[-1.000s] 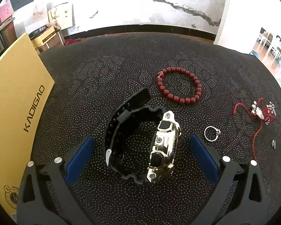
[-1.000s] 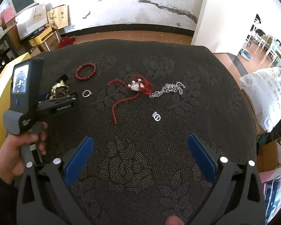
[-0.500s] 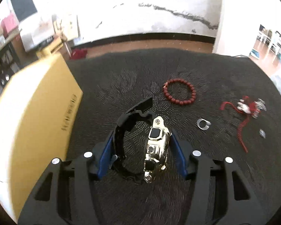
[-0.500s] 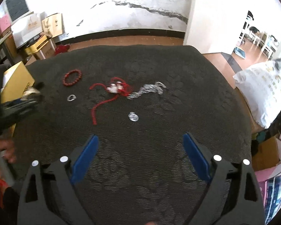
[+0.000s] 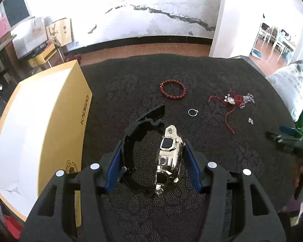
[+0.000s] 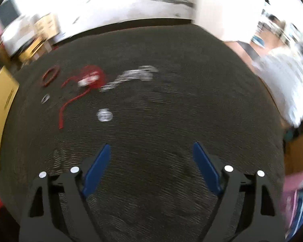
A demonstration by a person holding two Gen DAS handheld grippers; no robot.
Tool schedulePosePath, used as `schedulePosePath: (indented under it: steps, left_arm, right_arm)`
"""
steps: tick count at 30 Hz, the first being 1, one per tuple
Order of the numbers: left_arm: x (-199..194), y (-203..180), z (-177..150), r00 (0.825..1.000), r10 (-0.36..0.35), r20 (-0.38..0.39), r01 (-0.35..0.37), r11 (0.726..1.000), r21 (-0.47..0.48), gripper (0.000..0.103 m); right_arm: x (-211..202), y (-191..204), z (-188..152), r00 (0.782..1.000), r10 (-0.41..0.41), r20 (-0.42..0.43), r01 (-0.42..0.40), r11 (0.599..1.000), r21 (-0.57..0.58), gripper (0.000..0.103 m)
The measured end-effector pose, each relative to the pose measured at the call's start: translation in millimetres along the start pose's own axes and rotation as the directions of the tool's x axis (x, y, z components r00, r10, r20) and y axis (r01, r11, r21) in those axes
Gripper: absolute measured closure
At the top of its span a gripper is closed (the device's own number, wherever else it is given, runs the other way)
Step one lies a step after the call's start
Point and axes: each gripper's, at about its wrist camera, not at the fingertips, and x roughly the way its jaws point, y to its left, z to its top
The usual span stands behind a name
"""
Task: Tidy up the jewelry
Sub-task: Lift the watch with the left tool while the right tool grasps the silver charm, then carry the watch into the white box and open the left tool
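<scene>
Left wrist view: the left gripper (image 5: 152, 161) had its blue fingers (image 5: 112, 168) clamped on the gold-faced watch (image 5: 168, 157), lifted above the dark worktop (image 5: 192, 76) beside the yellow box (image 5: 40, 125). Right wrist view, blurred: the right gripper (image 6: 151, 167) held its fingers (image 6: 96, 170) spread apart, gripping nothing; the red bead bracelet (image 6: 50, 75) lay far left.

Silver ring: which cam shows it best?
Left wrist. The silver ring is sharp there, lying on the dark cloth below the red bead bracelet. The right wrist view shows it only as a motion-blurred smear.
</scene>
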Motion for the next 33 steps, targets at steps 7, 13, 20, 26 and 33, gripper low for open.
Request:
schedulePosePath:
  steps: [7, 13, 20, 26, 33]
  left_arm:
    - [7.1, 3.4, -2.1, 1.0, -0.007, -0.024, 0.007, 1.0, 0.002, 0.047]
    - [10.0, 4.1, -3.1, 1.0, -0.005, -0.025, 0.005, 1.0, -0.001, 0.047]
    - [9.1, 2.7, -2.5, 1.0, -0.009, -0.03, 0.009, 1.0, -0.002, 0.047]
    - [4.6, 3.6, -0.4, 1.0, -0.001, -0.024, 0.001, 1.0, -0.007, 0.047]
    - [-19.6, 13.9, 6.3, 1.0, 0.002, -0.006, -0.002, 0.999, -0.036, 0.047]
  right_arm:
    - [23.8, 23.3, 18.1, 0.996, 0.076, 0.055, -0.067, 0.987, -0.149, 0.029]
    - [22.1, 21.7, 21.4, 0.988, 0.13, 0.077, -0.112, 0.973, -0.203, 0.048]
    - [18.1, 28.2, 22.8, 0.988, 0.133, 0.075, -0.111, 0.965, -0.239, 0.09]
    - [14.5, 35.6, 22.0, 0.994, 0.086, 0.065, -0.069, 0.973, -0.219, 0.091]
    - [-41.7, 62.1, 24.2, 0.992, 0.069, 0.101, -0.051, 0.983, -0.175, 0.091]
